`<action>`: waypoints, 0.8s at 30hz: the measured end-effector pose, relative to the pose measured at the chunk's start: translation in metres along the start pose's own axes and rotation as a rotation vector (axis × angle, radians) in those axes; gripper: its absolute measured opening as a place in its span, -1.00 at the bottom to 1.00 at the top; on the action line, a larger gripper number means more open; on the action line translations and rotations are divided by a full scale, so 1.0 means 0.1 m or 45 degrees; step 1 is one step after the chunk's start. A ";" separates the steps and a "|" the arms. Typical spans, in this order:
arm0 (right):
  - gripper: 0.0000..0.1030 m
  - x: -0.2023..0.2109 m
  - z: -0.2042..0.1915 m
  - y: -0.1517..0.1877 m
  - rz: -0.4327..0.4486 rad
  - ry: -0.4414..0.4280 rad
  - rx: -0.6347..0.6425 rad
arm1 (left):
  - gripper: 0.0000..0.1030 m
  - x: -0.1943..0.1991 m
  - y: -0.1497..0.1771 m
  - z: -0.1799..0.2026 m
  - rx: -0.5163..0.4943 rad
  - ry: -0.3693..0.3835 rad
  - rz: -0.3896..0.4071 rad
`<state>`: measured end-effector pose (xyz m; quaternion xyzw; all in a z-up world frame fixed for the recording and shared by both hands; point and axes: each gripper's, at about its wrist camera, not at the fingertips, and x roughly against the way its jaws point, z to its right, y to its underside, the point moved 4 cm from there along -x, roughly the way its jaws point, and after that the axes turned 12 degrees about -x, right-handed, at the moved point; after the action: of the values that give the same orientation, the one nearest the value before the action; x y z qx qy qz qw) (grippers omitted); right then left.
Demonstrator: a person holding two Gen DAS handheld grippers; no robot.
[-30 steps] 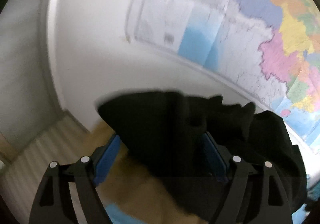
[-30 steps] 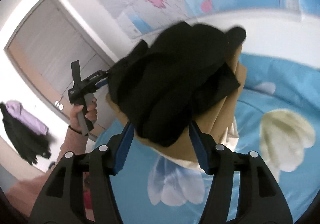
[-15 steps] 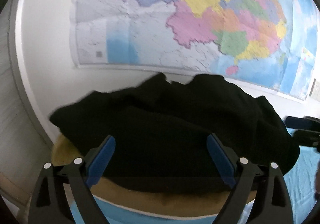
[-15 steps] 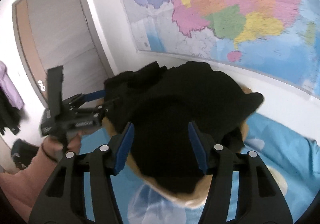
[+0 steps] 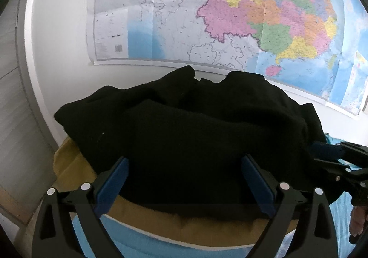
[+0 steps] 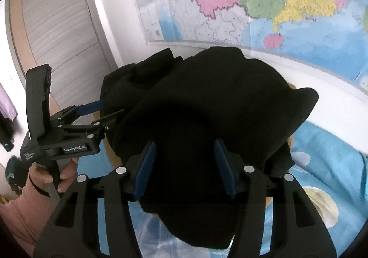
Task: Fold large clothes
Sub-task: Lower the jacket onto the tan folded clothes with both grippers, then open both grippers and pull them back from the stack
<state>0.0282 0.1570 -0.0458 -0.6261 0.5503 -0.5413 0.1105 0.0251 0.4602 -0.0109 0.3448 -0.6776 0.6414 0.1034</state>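
Observation:
A bunched black garment (image 5: pixel 195 124) lies on a mustard-tan garment (image 5: pixel 76 166) over the blue bedsheet (image 5: pixel 138 242). My left gripper (image 5: pixel 184 159) has its jaws opening wide. The black cloth fills the space between its blue pads (image 5: pixel 112 179) without being squeezed. In the right wrist view my right gripper (image 6: pixel 184 143) is shut on a thick fold of the black garment (image 6: pixel 207 97), which drapes down over its body. The left gripper (image 6: pixel 105 108) reaches into the bundle's left side there, held by a hand (image 6: pixel 66 170). The right gripper (image 5: pixel 319 154) shows at the bundle's right edge.
A large coloured wall map (image 5: pixel 230 16) hangs right behind the bundle. A grey sliding door (image 6: pixel 57 28) stands to the left, with clothes hanging beside it (image 6: pixel 7 101). The bedsheet (image 6: pixel 322 154) with pale prints stretches to the right.
Both views swung round to face the wall map. The left jaws spread wider around the black cloth. The black bundle settled lower onto the tan garment, and the left gripper came closer to the right one.

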 end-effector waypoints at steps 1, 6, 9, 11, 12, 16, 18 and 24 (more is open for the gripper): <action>0.08 0.01 -0.02 0.01 0.005 0.006 0.012 | 0.83 0.01 0.01 0.02 -0.007 -0.012 -0.001; 0.13 0.08 -0.07 0.05 0.034 0.029 0.044 | 0.86 0.12 0.03 0.08 -0.027 -0.042 0.013; 0.23 0.13 -0.09 0.05 0.053 0.036 0.054 | 0.86 0.18 0.04 0.12 -0.036 -0.055 0.025; 0.25 0.14 -0.10 0.06 0.060 0.045 0.059 | 0.86 0.21 0.04 0.14 -0.039 -0.061 0.031; 0.26 0.14 -0.12 0.07 0.064 0.051 0.065 | 0.86 0.22 0.04 0.15 -0.041 -0.067 0.034; 0.30 0.15 -0.15 0.09 0.076 0.063 0.079 | 0.87 0.29 0.05 0.20 -0.050 -0.086 0.055; 0.31 0.16 -0.15 0.09 0.085 0.072 0.079 | 0.87 0.32 0.05 0.23 -0.054 -0.093 0.059; 0.53 0.19 -0.16 0.12 0.094 0.078 0.082 | 0.87 0.38 0.09 0.27 -0.028 -0.100 0.053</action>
<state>0.0050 0.1450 -0.0379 -0.5846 0.5584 -0.5733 0.1335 -0.0004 0.4217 0.0000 0.3543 -0.6953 0.6217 0.0672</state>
